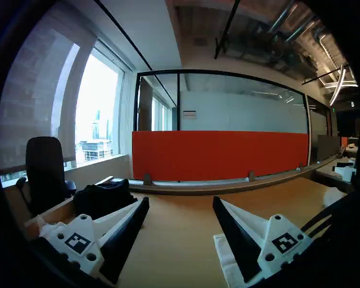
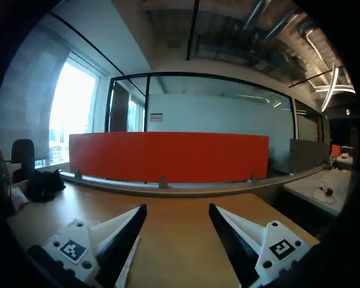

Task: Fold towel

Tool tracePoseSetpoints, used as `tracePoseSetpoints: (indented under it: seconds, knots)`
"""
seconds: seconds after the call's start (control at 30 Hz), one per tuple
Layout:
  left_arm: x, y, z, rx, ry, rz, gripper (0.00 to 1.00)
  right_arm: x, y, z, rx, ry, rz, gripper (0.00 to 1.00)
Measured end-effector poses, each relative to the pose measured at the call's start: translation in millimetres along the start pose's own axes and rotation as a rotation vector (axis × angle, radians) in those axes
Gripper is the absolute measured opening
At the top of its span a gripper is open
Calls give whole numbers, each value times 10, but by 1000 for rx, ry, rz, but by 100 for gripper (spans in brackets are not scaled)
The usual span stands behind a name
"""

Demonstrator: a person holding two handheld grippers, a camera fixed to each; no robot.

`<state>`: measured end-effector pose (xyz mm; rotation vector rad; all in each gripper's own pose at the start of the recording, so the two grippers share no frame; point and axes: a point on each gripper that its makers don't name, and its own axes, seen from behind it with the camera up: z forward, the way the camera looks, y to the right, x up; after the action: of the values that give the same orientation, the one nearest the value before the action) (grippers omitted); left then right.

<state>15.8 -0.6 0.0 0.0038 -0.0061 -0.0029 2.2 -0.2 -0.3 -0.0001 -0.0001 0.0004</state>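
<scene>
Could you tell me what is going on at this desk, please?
The left hand-held gripper and the right hand-held gripper hover low over a light wooden desk, both open and empty. A white cloth towel lies on the desk beneath the left one, not yet gripped. A black fabric bag sits farther back.

Looked across an office desk toward a divider.
Saw a wooden desk [image 1: 180, 230] low in the centre of the left gripper view, backed by an orange divider panel [image 1: 218, 154] across the middle, with a glass partition [image 1: 237, 108] above it. Found a black office chair [image 1: 44, 168] at the left edge before a bright window [image 1: 96, 115], and a black bag [image 1: 103, 197] lying on the desk just right of the chair. Noted exposed pipes [image 1: 276, 29] along the ceiling at upper right and a curved strip light [image 1: 341, 84] at the right edge. Caught a white desk [image 2: 319, 185] at the lower right of the right gripper view.
</scene>
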Motion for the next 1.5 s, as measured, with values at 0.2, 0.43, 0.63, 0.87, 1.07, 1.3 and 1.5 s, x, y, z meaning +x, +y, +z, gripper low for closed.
tracePoseSetpoints:
  seconds: [0.2,0.43,0.63,0.87,1.07,1.3,1.5]
  knots:
    - [307,4,-62,6,-27,8,98,397,-45,-19,3,3,4,100]
    - [575,-8,-99,8,-38,9,99,774,-73,-18,1,12,10,100]
    - [669,13,-78,0,-48,5,98,891,-106,7,6,15,-4,100]
    - [614,166,-78,-62,-88,7,99,885,-257,20,55,-15,-47,100]
    - [537,369,-94,-158,-137,25,99,837,-489,20,149,-59,-78,100]
    - [478,541,-128,-261,-185,78,99,809,-787,-22,278,-102,-109,100]
    - [415,589,-157,-303,-212,88,99,694,-901,-65,345,-149,-153,100]
